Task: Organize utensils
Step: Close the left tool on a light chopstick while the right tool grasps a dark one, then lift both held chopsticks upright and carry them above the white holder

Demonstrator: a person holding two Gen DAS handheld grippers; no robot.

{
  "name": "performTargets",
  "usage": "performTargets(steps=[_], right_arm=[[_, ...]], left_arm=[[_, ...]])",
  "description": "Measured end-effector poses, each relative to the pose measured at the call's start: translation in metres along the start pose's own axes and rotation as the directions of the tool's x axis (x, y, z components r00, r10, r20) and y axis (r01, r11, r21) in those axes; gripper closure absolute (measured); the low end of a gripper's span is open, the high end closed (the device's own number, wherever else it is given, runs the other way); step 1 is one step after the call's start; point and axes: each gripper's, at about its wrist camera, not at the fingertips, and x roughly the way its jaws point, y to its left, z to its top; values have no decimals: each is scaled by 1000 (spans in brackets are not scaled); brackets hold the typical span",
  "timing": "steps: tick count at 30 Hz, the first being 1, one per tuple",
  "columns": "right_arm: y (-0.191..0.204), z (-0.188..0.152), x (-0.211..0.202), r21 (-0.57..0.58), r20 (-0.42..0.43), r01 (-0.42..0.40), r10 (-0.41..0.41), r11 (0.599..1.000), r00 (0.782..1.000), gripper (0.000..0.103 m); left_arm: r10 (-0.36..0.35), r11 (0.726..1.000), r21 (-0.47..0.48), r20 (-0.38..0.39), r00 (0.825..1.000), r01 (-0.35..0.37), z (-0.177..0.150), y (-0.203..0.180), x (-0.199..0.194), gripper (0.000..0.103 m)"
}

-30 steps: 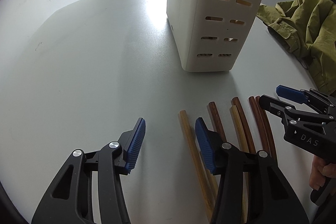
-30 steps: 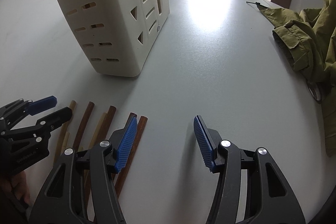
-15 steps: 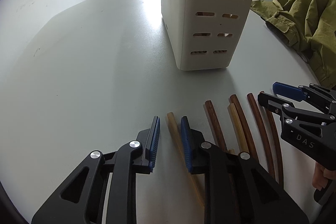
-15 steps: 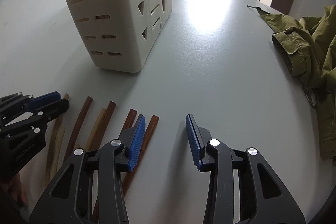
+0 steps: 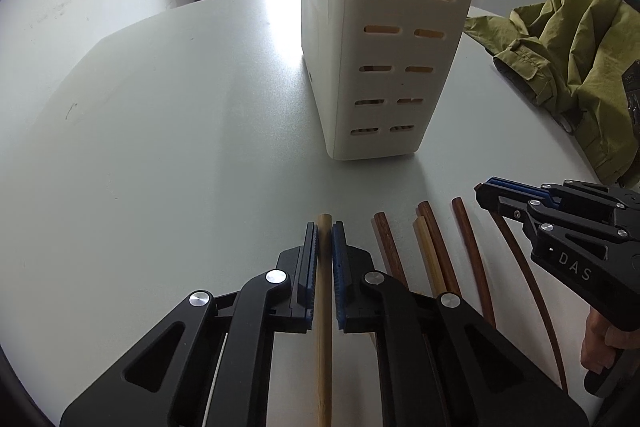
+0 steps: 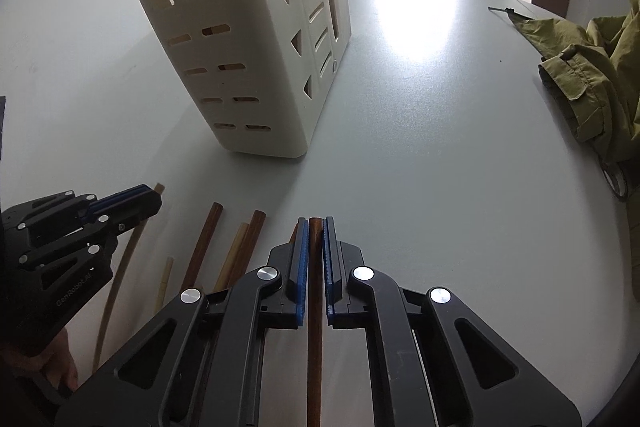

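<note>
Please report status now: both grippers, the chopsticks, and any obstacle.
Left gripper shut on light chopstick. Right gripper shut on dark chopstick. Other chopsticks lying on table; holder stands ahead, path unobstructed.

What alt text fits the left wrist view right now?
The left tool is shut on a pale chopstick lying on the grey table. Darker chopsticks lie beside it, a cream slotted holder stands beyond, and the right tool is alongside.
</note>
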Motion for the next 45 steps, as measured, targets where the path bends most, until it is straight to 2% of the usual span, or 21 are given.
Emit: performTargets(steps=[7,9,17,28,33,38,45], right_arm=[[9,13,-28,-24,78,-27,29,999,997,95],[14,16,-39,-43,118,-8,13,999,993,95],[24,29,-74,-76,210,-29,44,997,977,95],[30,50,-100,-117,313,-75,108,990,944,95],[34,54,-118,-141,389,-82,131,987,912,96],[35,56,-133,-154,437,-76,137,985,889,96],[35,60,-157,-157,507,-81,150,984,849,96]], left_arm=[[-27,1000,1,84,996,27,13,-2,-33,96],[-36,999,1,116,993,36,18,-2,-46,96],[-58,998,4,245,968,59,35,0,-96,96],[-71,997,14,350,934,70,48,-7,-131,96],[-71,997,20,402,913,69,52,-12,-147,96],[-76,997,33,450,890,69,56,-20,-160,96],[-79,997,44,535,841,66,63,-29,-176,96]])
